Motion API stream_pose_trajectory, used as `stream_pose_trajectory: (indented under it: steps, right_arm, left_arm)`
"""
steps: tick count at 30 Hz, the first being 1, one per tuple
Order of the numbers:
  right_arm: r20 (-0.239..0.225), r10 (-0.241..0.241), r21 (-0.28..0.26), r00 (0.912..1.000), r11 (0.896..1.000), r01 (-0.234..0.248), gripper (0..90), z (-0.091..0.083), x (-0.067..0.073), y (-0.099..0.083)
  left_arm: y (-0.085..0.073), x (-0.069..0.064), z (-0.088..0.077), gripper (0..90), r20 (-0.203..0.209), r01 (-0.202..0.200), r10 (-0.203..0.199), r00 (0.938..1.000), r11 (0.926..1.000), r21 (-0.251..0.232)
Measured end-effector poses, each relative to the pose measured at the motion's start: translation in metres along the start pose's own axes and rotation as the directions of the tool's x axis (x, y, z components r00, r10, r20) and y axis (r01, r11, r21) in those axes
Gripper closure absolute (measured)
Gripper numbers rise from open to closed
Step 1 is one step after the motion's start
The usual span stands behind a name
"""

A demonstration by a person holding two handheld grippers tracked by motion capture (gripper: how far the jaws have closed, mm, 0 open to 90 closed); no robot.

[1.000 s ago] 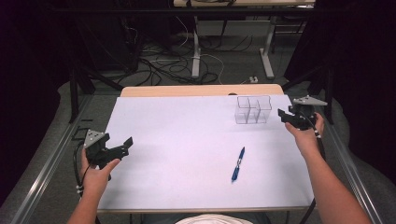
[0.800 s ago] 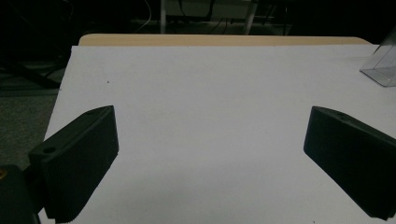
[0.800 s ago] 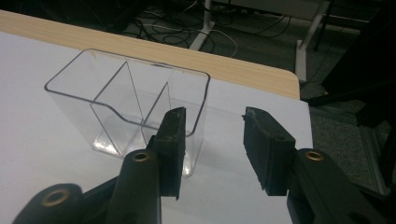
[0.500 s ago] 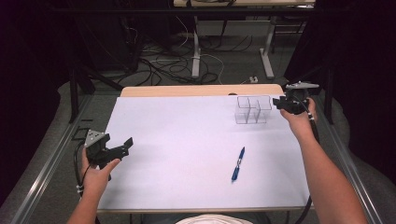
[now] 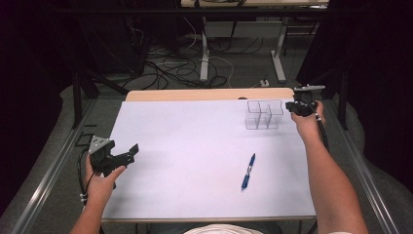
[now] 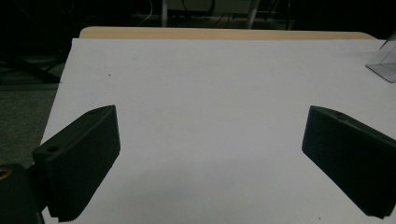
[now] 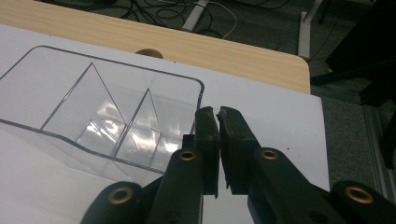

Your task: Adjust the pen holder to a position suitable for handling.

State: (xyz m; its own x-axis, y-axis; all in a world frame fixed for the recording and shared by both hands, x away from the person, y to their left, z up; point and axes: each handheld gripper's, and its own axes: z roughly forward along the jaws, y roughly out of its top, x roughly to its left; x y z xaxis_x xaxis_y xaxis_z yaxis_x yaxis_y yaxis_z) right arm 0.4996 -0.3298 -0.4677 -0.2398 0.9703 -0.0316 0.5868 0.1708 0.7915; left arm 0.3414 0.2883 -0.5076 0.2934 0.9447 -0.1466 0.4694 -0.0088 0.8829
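Since a second ago the right tongs (image 5: 294, 106) have moved forward and inward, and now sit just beside the right end of the clear divided box (image 5: 263, 114) at the far right of the desk (image 5: 195, 146); their jaws are pressed together on nothing. The left tongs (image 5: 127, 154) have stayed at the near left edge, jaws spread wide. A blue pen (image 5: 248, 171) lies alone, nearer the person.

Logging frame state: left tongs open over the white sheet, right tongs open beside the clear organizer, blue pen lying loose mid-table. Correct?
One error: the right tongs are shut, jaws pressed together beside the clear organizer, as the right gripper view shows. Left tongs open and blue pen loose are right.
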Motion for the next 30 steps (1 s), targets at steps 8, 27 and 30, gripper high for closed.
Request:
stream_pose_trajectory:
  steps: [8,27,30]
  right_arm:
    - [0.012,0.005,0.029,0.9999,1.000,-0.005,90.0,0.013,-0.001,-0.004]
    - [0.022,-0.042,0.059,0.9989,0.997,0.041,90.0,0.029,0.007,-0.007]
    - [0.009,-0.054,0.057,0.9985,0.997,0.054,90.0,0.030,0.011,-0.007]
  left_arm:
    - [-0.001,0.000,0.000,4.7,-0.002,0.003,-0.003,1.0000,1.0000,0.005]
    - [-0.002,0.003,0.000,5.8,-0.010,0.029,-0.029,0.9995,0.9995,0.009]
    - [-0.002,0.003,0.000,5.8,-0.009,0.027,-0.027,0.9996,0.9996,0.005]
